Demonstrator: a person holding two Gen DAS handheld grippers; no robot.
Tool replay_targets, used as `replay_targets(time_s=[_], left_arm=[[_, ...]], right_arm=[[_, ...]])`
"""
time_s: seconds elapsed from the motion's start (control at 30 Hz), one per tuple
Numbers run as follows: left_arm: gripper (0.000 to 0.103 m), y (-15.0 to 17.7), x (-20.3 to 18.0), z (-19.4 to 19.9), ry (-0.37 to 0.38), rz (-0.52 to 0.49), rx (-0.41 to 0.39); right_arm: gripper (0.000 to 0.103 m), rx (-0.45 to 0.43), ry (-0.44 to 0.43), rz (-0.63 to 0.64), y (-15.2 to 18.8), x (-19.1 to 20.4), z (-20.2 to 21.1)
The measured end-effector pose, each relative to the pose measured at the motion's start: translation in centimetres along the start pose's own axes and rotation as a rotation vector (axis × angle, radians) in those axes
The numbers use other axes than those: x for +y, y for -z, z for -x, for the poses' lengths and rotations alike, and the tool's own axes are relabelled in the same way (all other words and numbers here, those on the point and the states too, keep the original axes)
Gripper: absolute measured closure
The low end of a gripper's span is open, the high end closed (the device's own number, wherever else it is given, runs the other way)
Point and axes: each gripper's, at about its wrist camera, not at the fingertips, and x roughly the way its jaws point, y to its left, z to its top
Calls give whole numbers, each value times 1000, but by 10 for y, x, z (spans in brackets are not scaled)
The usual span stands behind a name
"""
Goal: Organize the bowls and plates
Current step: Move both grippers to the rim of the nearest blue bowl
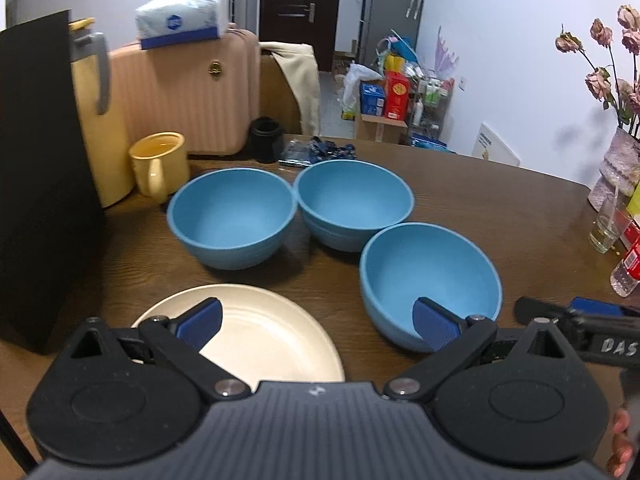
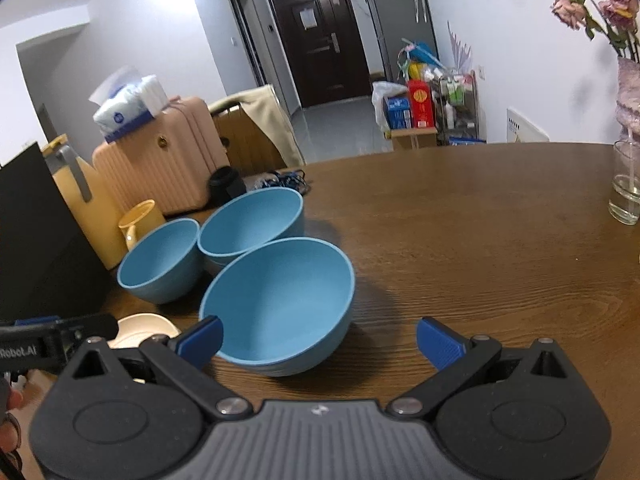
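Left gripper (image 1: 316, 326) and right gripper (image 2: 318, 338) both spread wide, holding nothing; three blue bowls (image 1: 231, 216) (image 1: 354, 202) (image 1: 430, 280), one cream plate (image 1: 264, 332) — wooden table (image 1: 500, 208)

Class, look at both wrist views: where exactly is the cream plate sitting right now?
The cream plate lies on the wooden table nearest the left gripper, in front of the three blue bowls; in the right wrist view only its edge shows at lower left.

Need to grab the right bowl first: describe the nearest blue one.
On the brown wooden table, three blue bowls cluster ahead of a cream plate. Yours sits alone at the front, beside the plate; the other two stand side by side behind.
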Motion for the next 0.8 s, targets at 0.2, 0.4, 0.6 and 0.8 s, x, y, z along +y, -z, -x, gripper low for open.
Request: replay_targets(time_s=[0.2, 0.4, 0.6, 0.8], left_arm=[[0, -14, -14, -25, -9, -22, 25], [0, -22, -23, -54, -10, -28, 59], [0, -27, -28, -80, -6, -26, 96], [1, -29, -32, -101, -9, -27, 122]], right_arm=[[0, 42, 15, -2, -10, -10, -26], [0, 63, 14, -22, -16, -20, -47], [6, 84, 10, -29, -21, -27, -66], [17, 108, -12, -43, -22, -33, -81]])
